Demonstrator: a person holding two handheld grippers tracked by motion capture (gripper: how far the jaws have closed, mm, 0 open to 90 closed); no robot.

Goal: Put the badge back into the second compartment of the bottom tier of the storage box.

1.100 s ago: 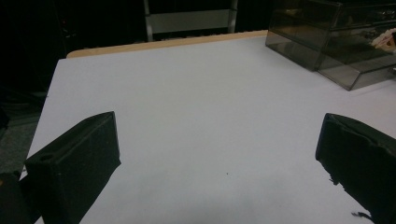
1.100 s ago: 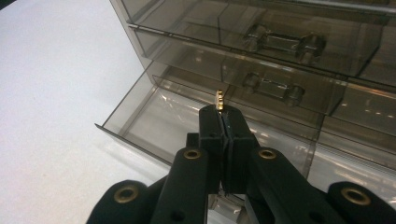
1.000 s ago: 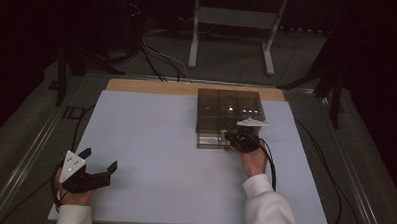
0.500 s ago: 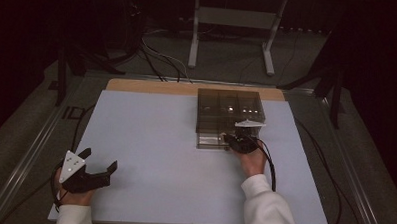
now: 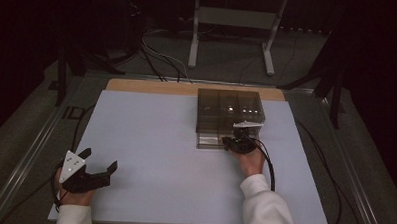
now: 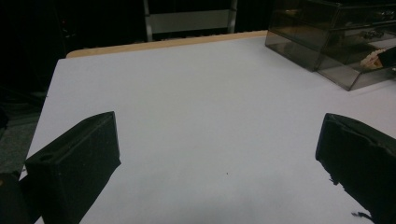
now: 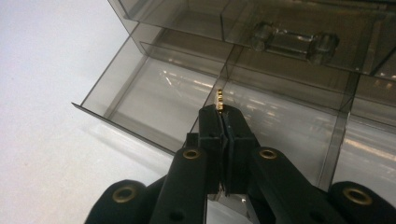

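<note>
Fingers of the right gripper (image 7: 223,122) pinch a small gold pin (image 7: 219,100) pointing lengthwise over the open drawer (image 7: 154,100); left gripper (image 6: 219,154) spread.

A smoky transparent drawer organiser (image 5: 230,110) sits at the far right of the white counter (image 5: 150,140). Its bottom drawer (image 7: 154,100) is pulled open, showing divided compartments. A tiny gold piece (image 7: 219,99) sticks up above the open drawer, pinched in black jaws.

Dim, perhaps grainy — dark surroundings
</note>
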